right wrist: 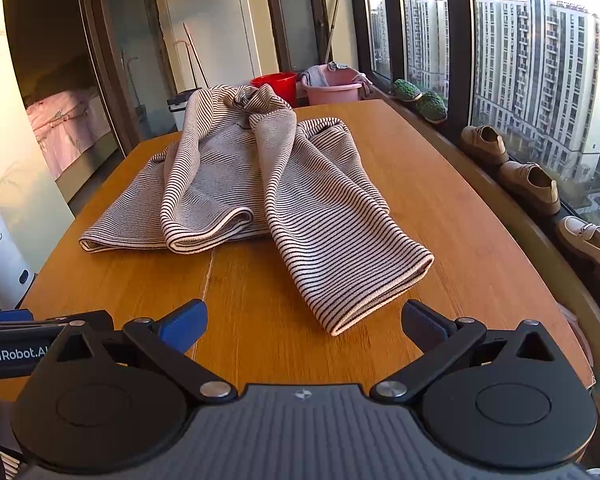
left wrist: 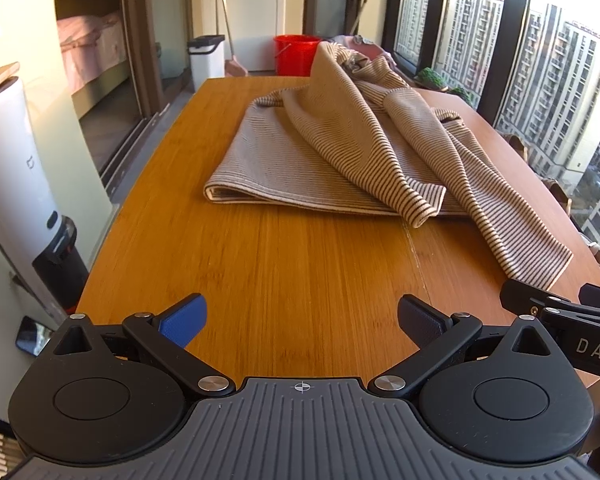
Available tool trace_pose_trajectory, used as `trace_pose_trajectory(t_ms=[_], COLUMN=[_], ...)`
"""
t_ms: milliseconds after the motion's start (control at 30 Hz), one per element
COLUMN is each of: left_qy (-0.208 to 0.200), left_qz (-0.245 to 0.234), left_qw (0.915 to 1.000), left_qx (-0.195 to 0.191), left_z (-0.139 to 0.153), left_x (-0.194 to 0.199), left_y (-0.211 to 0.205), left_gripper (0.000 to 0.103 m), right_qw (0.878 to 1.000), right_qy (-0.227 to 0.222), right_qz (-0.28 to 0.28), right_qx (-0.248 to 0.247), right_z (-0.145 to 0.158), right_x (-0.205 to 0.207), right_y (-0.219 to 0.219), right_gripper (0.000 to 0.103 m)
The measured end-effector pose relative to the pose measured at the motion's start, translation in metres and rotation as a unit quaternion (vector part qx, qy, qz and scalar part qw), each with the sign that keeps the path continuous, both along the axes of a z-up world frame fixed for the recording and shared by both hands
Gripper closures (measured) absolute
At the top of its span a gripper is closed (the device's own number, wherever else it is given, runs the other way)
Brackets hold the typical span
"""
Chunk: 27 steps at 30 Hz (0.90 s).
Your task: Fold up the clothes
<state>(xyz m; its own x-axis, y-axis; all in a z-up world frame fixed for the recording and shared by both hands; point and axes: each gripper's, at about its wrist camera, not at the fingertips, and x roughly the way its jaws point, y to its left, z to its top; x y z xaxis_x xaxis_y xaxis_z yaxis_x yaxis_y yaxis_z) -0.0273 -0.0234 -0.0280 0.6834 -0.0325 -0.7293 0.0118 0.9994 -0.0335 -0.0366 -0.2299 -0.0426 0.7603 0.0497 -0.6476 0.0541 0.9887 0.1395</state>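
A wooden table (left wrist: 300, 248) with a warm orange grain and a lengthwise seam fills the left wrist view, standing on a narrow balcony with tall dark-framed windows (left wrist: 516, 32) that look onto apartment towers. On the table's far half lies a striped knit sweater (left wrist: 340, 148), beige with thin dark lines: its body is folded flat with a rounded doubled edge towards the camera, and loose, rumpled sleeves are draped over it, one trailing to the table's right edge. Beyond the table stand a red bucket (left wrist: 294, 54) and a white bin (left wrist: 206, 58); a white appliance (left wrist: 16, 184) stands at left. The left gripper (left wrist: 302, 320) hovers over the bare near part of the table, fingers spread wide and empty, one pad blue, the other dark. Part of the right gripper (left wrist: 560, 312) shows at the right edge.

In the right wrist view the same table (right wrist: 460, 208) curves away, and the sweater (right wrist: 236, 184) sits mid-table, a ribbed sleeve cuff (right wrist: 364, 292) reaching close to the right gripper (right wrist: 304, 322) but not touching it. Its fingers are wide apart and hold nothing. Tan shoes (right wrist: 532, 184) line the sill, a pink basin (right wrist: 332, 86) stands beside the red bucket (right wrist: 276, 84), and green slippers (right wrist: 420, 100) rest further along.
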Motion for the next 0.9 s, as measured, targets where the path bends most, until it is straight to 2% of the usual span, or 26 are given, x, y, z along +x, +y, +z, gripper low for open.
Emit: trace_pose_trajectory(t_ms=[167, 267, 400, 567, 700, 733, 833, 900], left_qy=[0.01, 0.023, 0.017, -0.024, 0.022, 0.018, -0.053, -0.081], left_qz=[0.001, -0.003, -0.013, -0.053, -0.116, -0.119, -0.128, -0.126], left_qw=[0.9999, 0.9994, 0.999, 0.9982, 0.992, 0.9915, 0.9901, 0.9883], left_qx=[-0.006, -0.024, -0.038, -0.013, -0.045, -0.048, -0.022, -0.026], left_z=[-0.004, -0.008, -0.006, 0.006, 0.014, 0.017, 0.029, 0.029], left_x=[0.005, 0.012, 0.026, 0.053, 0.103, 0.114, 0.139, 0.157], left_y=[0.003, 0.006, 0.007, 0.001, 0.002, 0.002, -0.005, -0.008], left_gripper=[0.0, 0.0, 0.0, 0.0, 0.0, 0.0, 0.0, 0.0], right_qw=[1.0, 1.0, 1.0, 0.999, 0.996, 0.995, 0.994, 0.994], right_qy=[0.006, 0.01, 0.005, -0.016, -0.054, -0.065, -0.069, -0.067], right_qz=[-0.001, -0.002, -0.001, 0.013, 0.049, 0.059, 0.077, 0.082], right_qx=[0.001, 0.002, 0.006, 0.025, 0.047, 0.053, 0.022, 0.004], right_z=[-0.003, -0.004, -0.004, 0.001, 0.005, 0.006, 0.009, 0.01], right_x=[0.003, 0.006, 0.016, 0.036, 0.054, 0.059, 0.087, 0.112], right_y=[-0.001, -0.004, -0.011, -0.025, -0.032, -0.033, -0.023, -0.015], right_gripper=[0.0, 0.0, 0.0, 0.0, 0.0, 0.0, 0.0, 0.0])
